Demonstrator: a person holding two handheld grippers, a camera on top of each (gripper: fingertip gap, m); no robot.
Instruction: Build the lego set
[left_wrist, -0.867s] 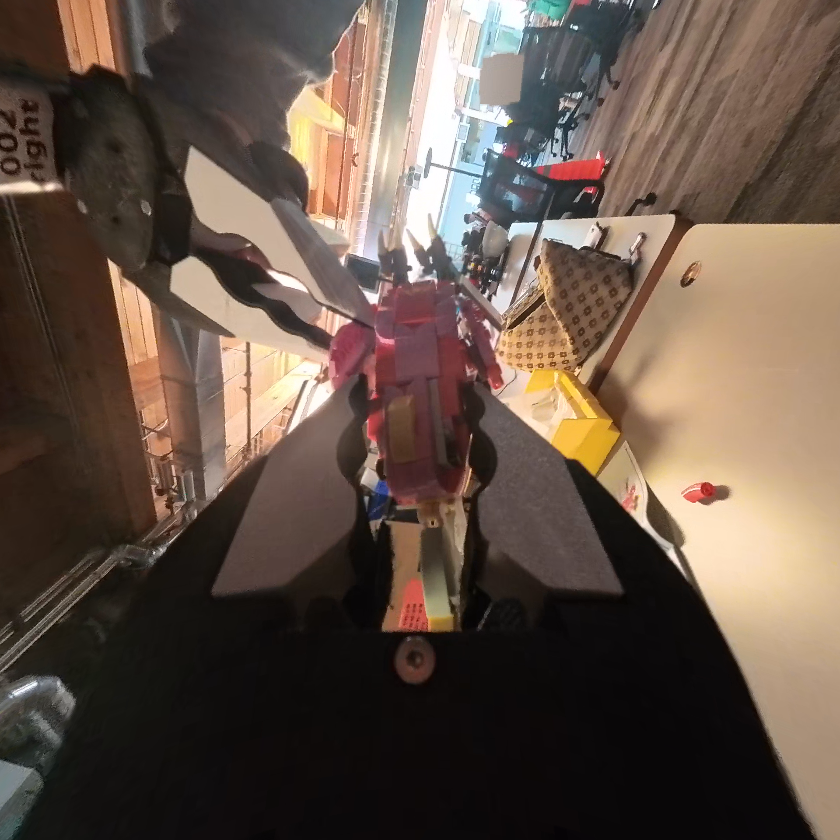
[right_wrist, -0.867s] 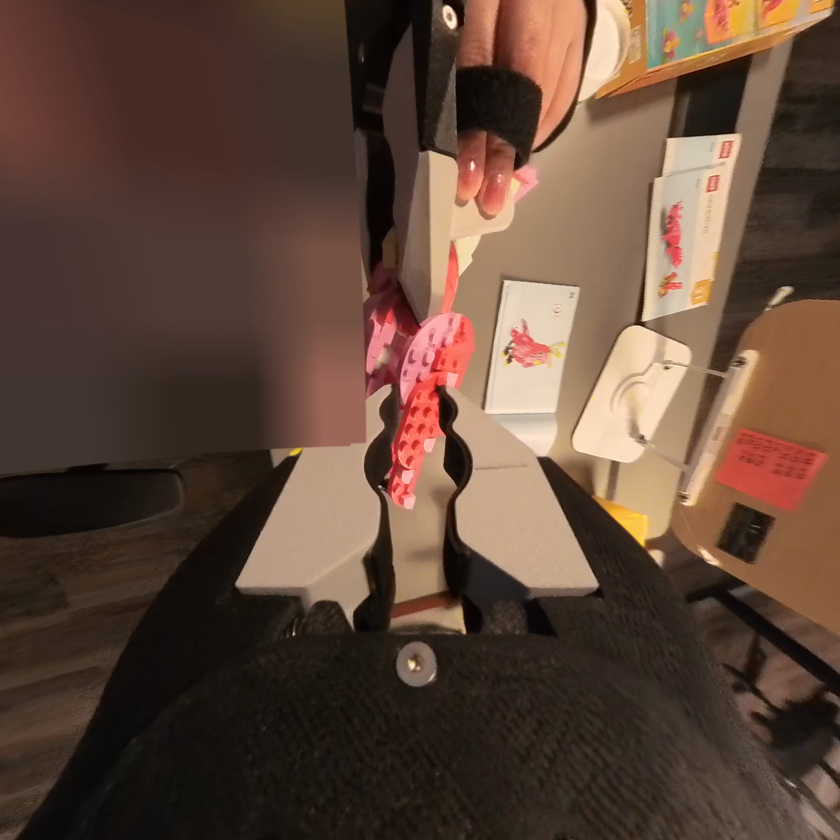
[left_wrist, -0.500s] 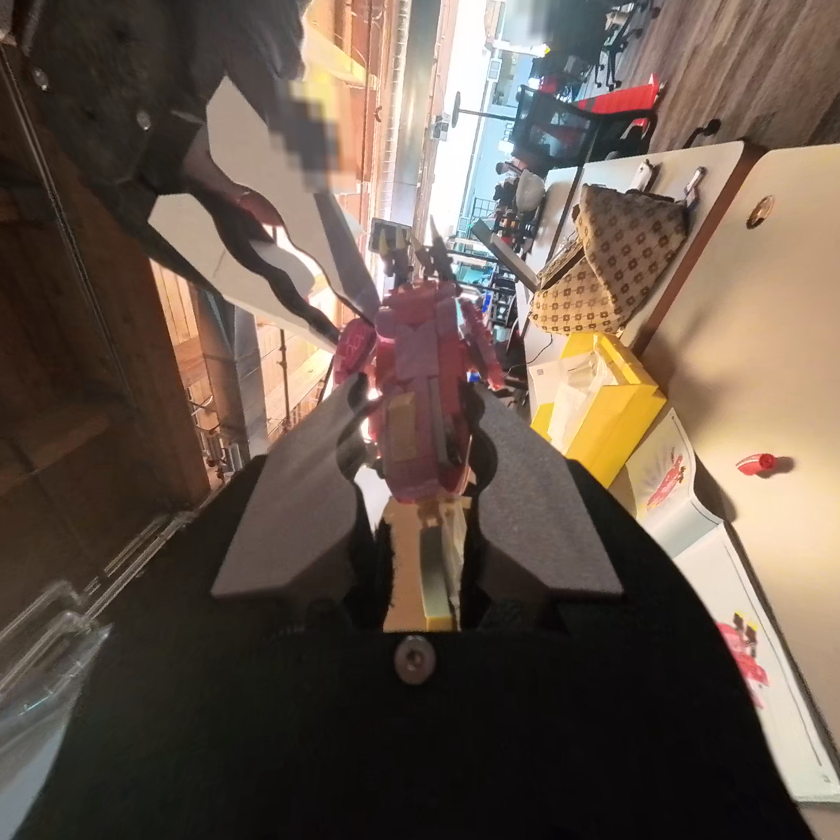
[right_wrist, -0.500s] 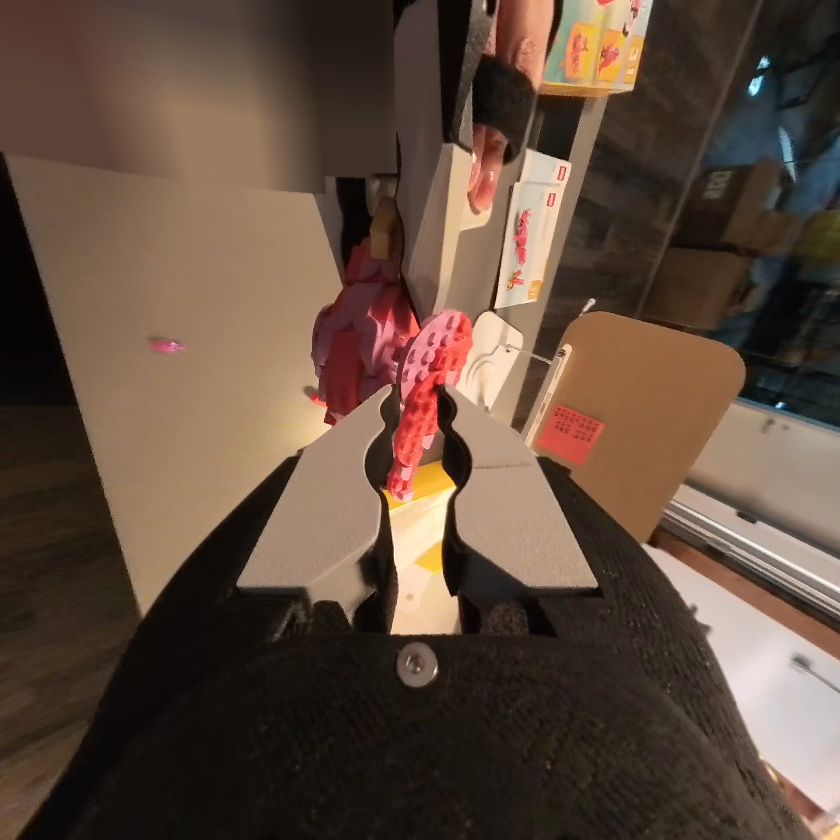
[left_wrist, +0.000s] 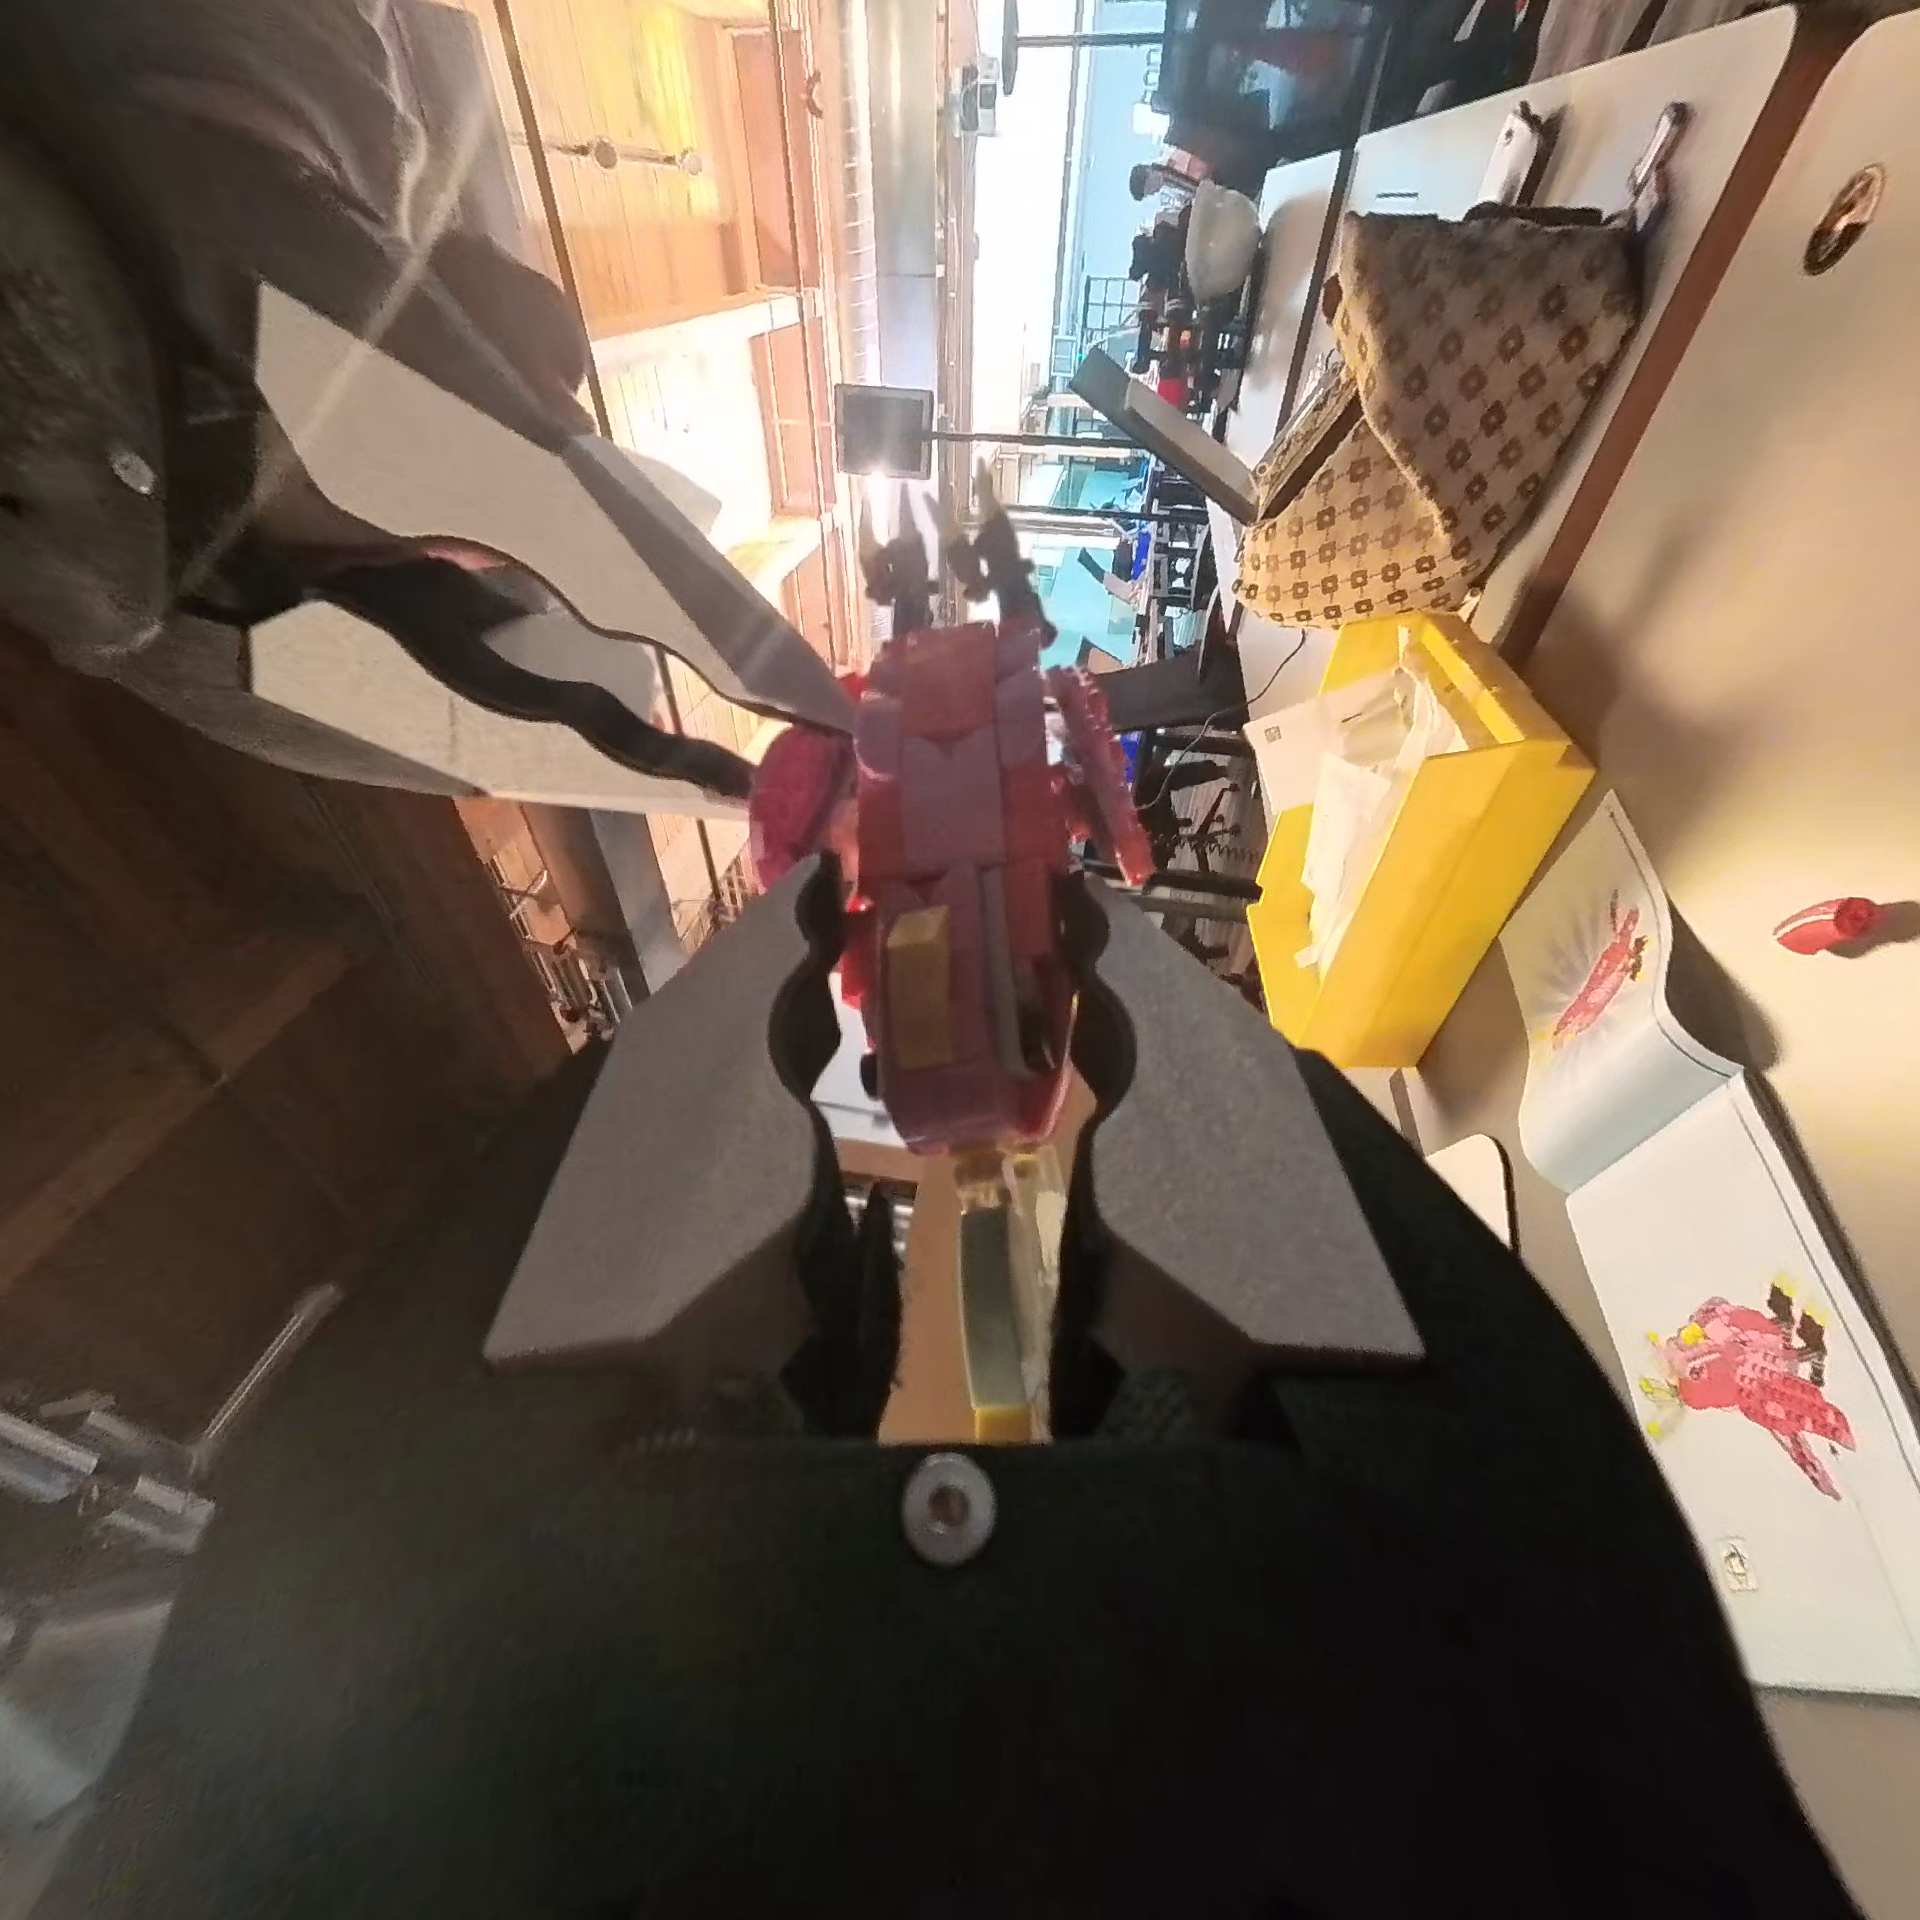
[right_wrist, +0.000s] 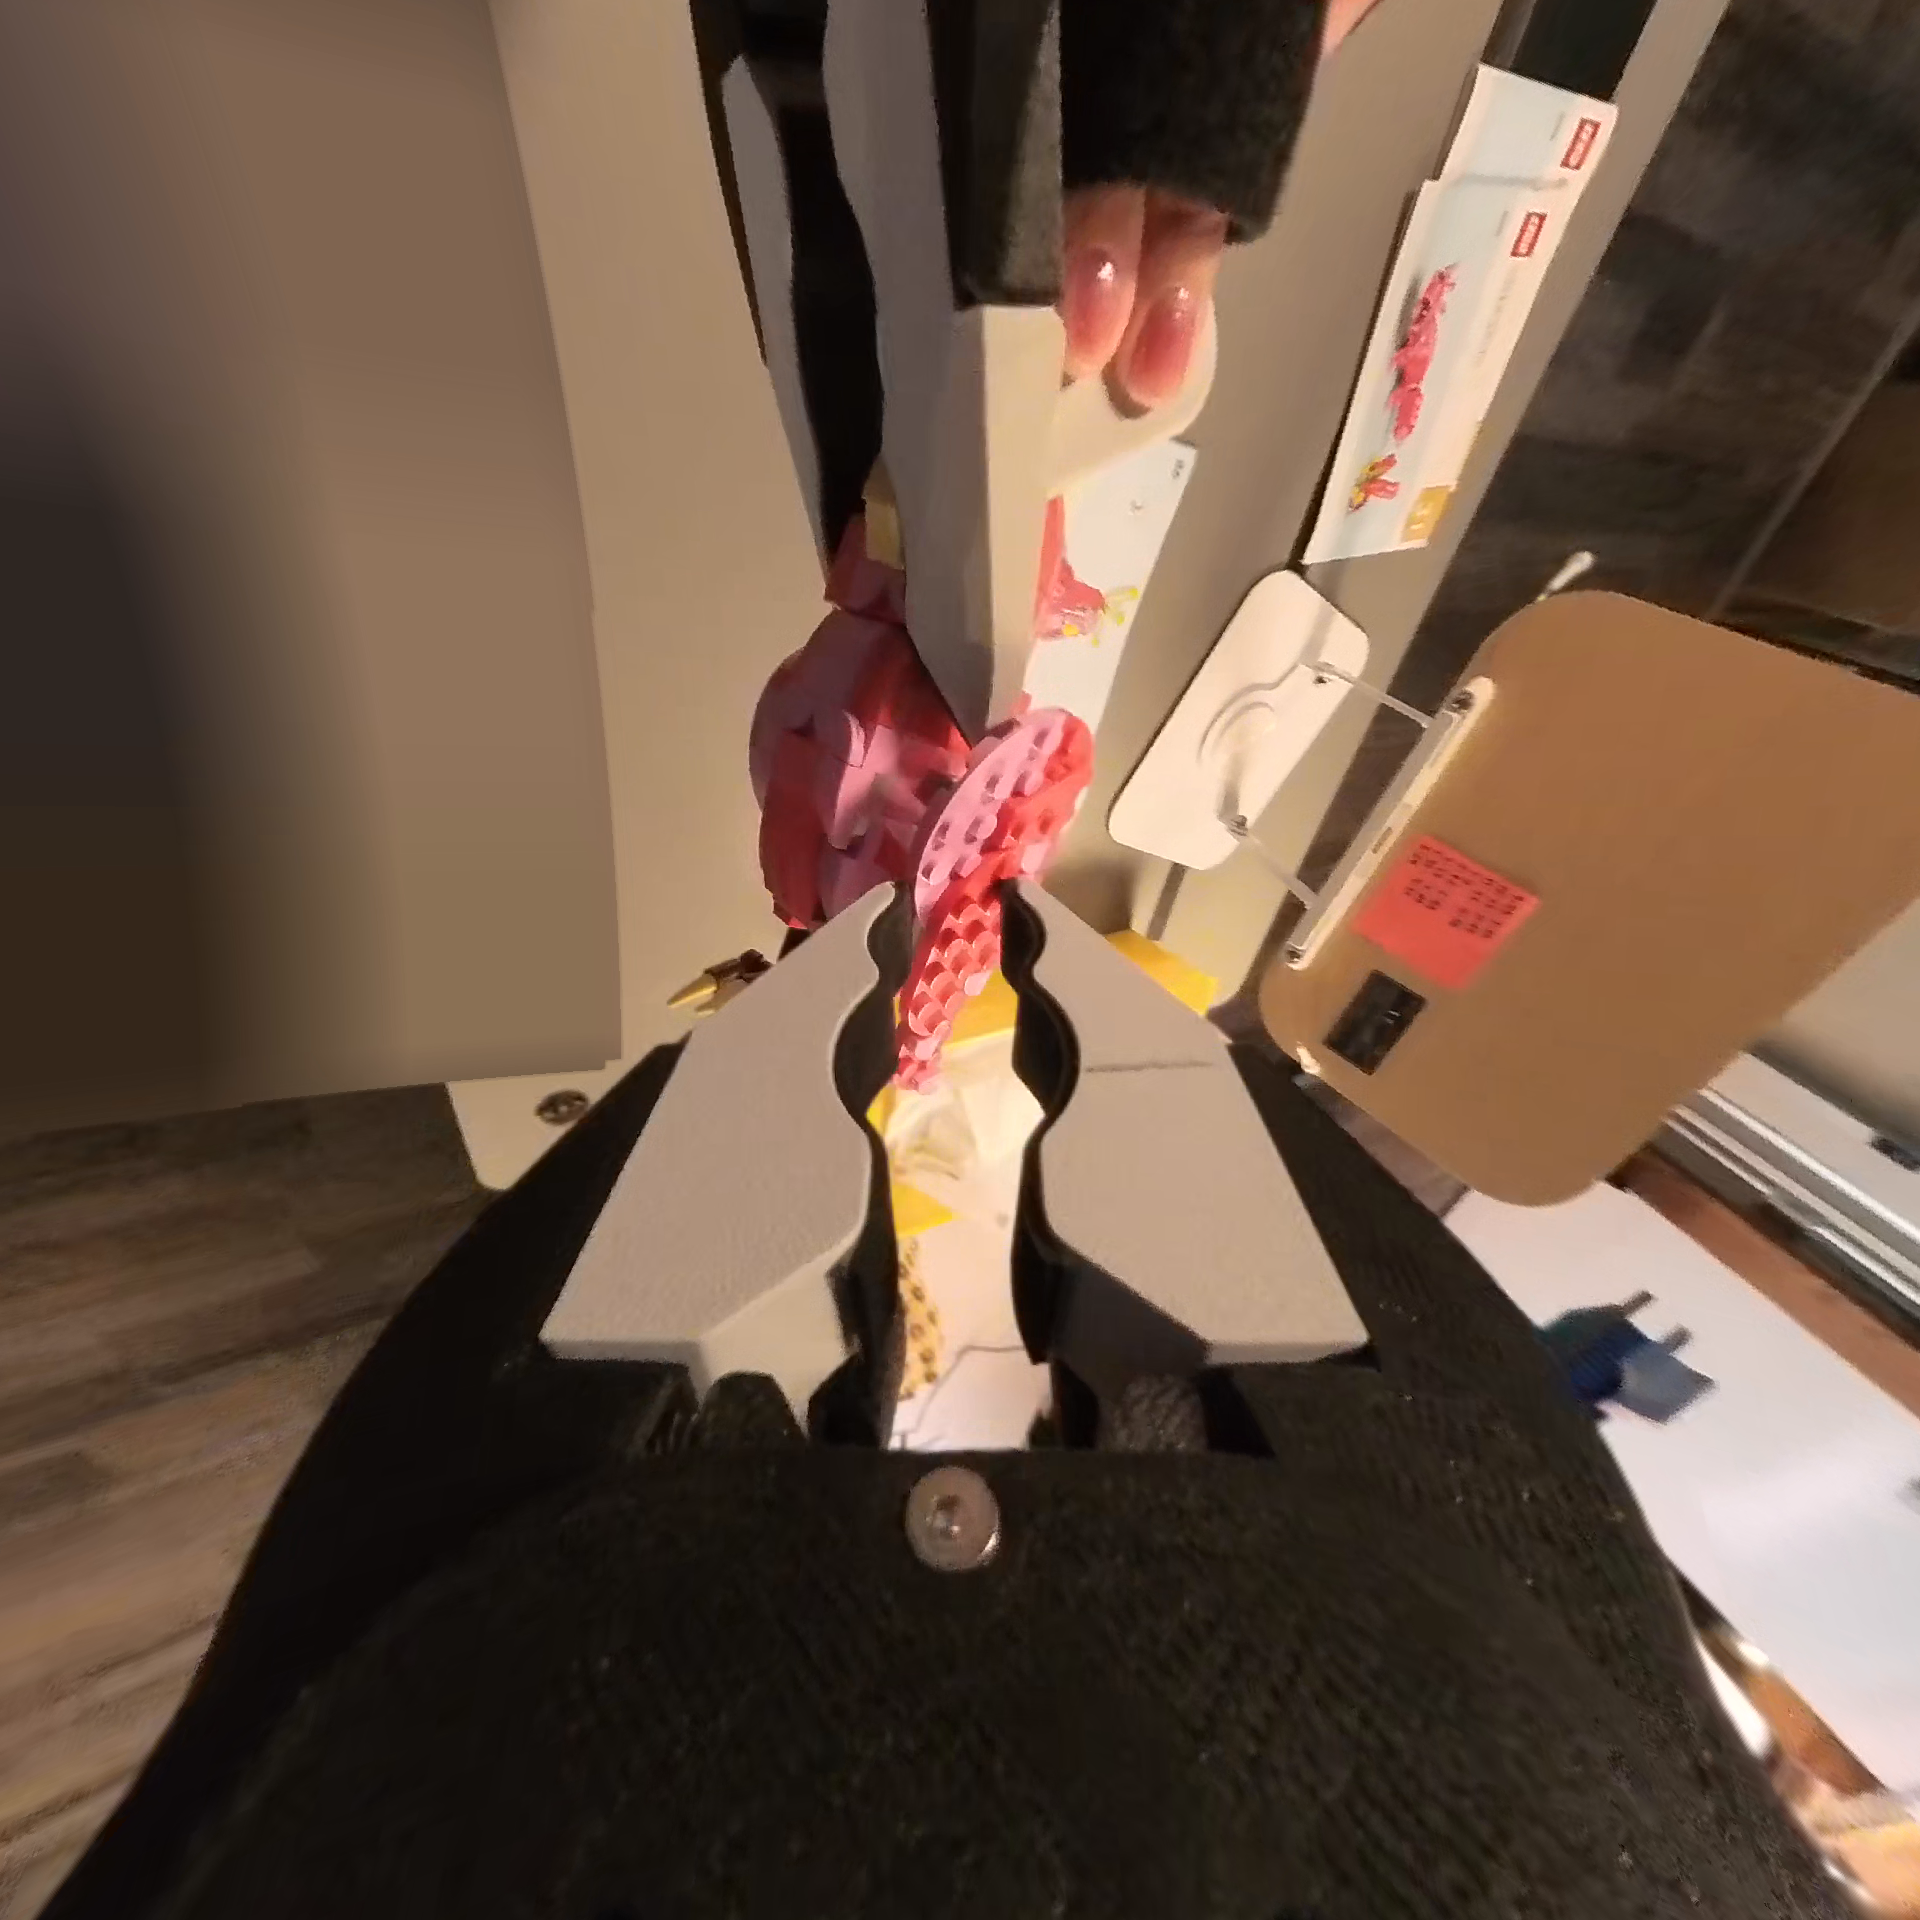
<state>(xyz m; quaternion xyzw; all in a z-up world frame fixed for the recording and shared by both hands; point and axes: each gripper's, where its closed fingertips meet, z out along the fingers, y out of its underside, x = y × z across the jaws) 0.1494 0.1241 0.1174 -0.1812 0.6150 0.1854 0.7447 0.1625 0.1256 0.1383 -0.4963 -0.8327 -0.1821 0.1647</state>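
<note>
A pink and red brick-built model is held off the surface between the two tongs. The left tongs are closed on the model's body, with both fingers pressed against its sides; a yellow and grey part of the model reaches back between the fingers. The right tongs are closed on a studded pink and red wing plate that sticks out from the model's side, and the plate is gripped at the fingertips. In the left wrist view the right tongs are seen coming in from the upper left, their tips meeting the model's side. In the right wrist view a person's fingers are seen on the left tongs above the model.

Along the surface edge nearest the model a yellow box with white paper inside is seen, with a patterned brown bag just beyond it. Printed booklets showing a pink figure lie nearer the camera along the same edge. A small red piece lies alone, farther in on the surface.
</note>
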